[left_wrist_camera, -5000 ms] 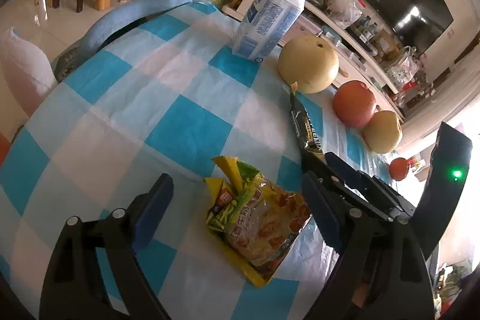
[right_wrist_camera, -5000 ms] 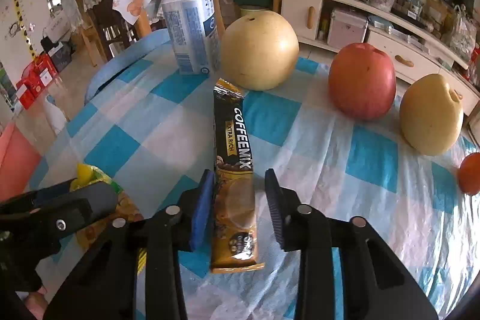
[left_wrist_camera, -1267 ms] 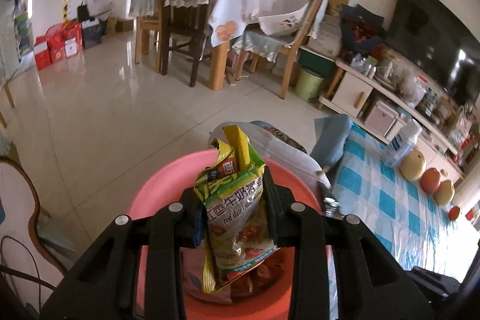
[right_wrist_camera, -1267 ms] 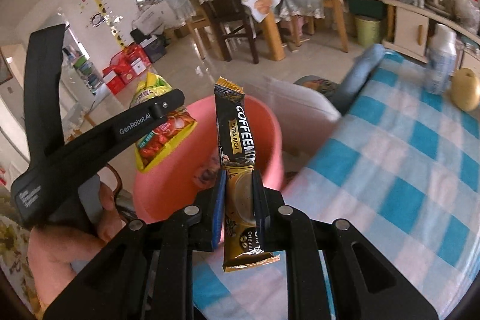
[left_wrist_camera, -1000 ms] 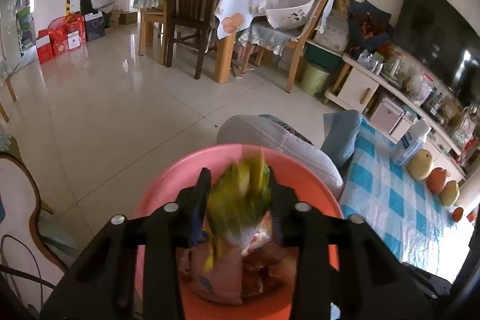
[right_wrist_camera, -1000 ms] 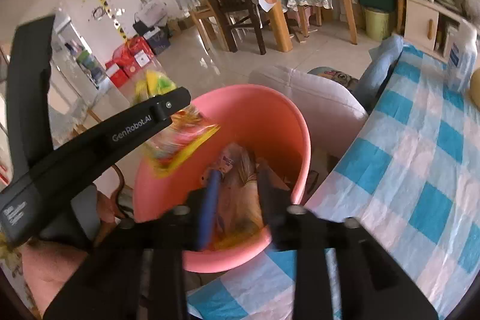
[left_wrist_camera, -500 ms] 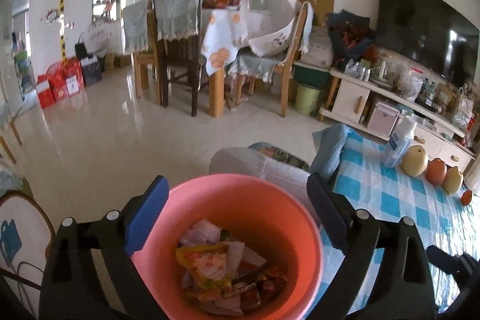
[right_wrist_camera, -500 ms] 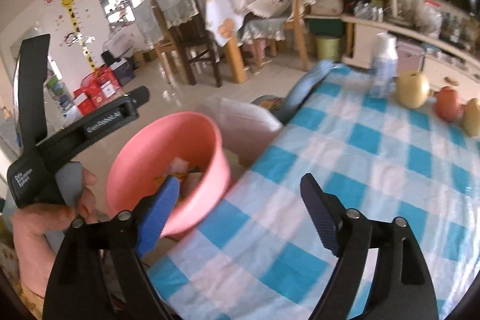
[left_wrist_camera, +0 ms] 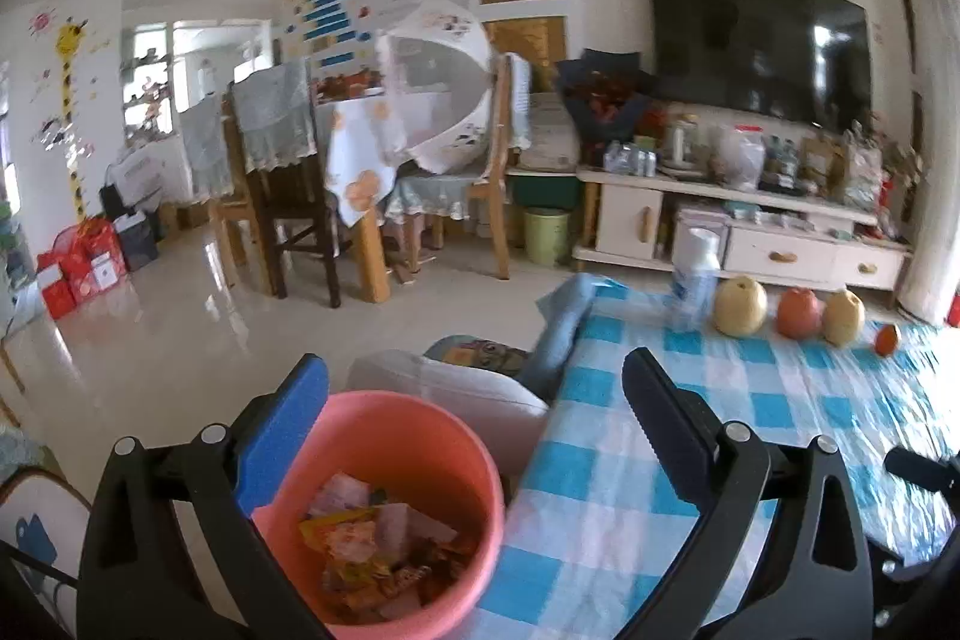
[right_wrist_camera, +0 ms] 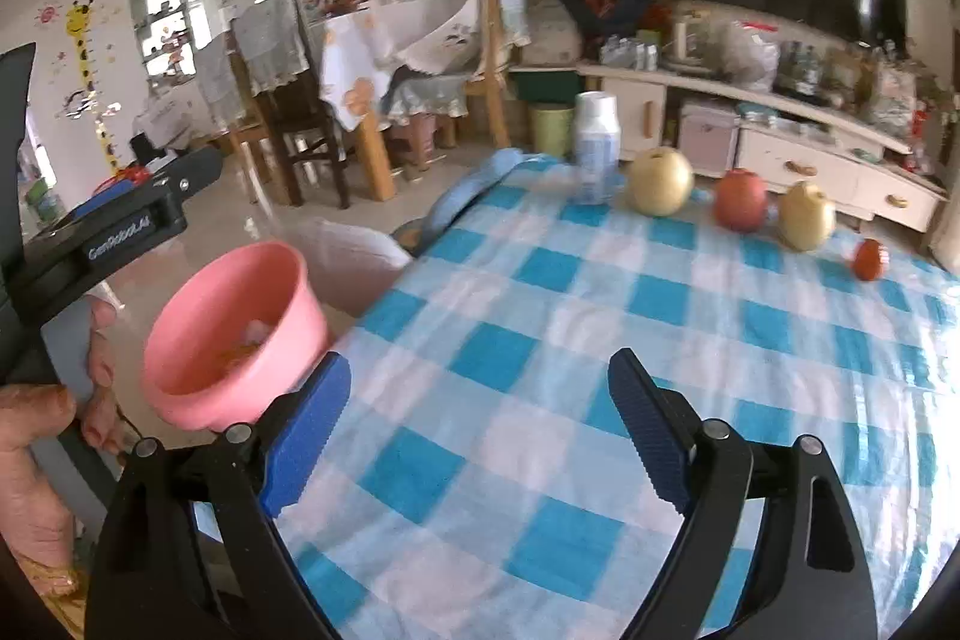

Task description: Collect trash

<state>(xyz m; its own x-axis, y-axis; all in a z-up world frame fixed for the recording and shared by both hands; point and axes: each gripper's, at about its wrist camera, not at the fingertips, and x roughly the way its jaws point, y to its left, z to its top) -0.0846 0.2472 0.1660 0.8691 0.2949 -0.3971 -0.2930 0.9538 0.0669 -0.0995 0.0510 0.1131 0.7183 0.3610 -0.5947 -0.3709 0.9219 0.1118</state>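
A pink bucket (left_wrist_camera: 420,418) stands beside the table and holds several wrappers (left_wrist_camera: 372,538), among them the yellow snack bag. My left gripper (left_wrist_camera: 474,370) hangs above and behind the bucket; its jaws are opening wide with nothing between them. In the right wrist view the bucket (right_wrist_camera: 240,292) sits at the left, off the table's corner. My right gripper (right_wrist_camera: 480,370) is open and empty over the blue-and-white checked tablecloth (right_wrist_camera: 540,340). The left gripper's body (right_wrist_camera: 138,220) and the hand (right_wrist_camera: 36,448) holding it show at the left edge.
At the table's far edge stand a white bottle (right_wrist_camera: 594,148), a yellow pear (right_wrist_camera: 660,181), a red apple (right_wrist_camera: 741,199), another pear (right_wrist_camera: 807,214) and a small red fruit (right_wrist_camera: 870,259). A grey cushion (left_wrist_camera: 456,388) lies behind the bucket. Chairs, a dining table and a cabinet stand beyond.
The snack bag and the coffee sachet have dropped into the bucket. Both grippers have opened and drawn back from it, the right one swinging over the table.
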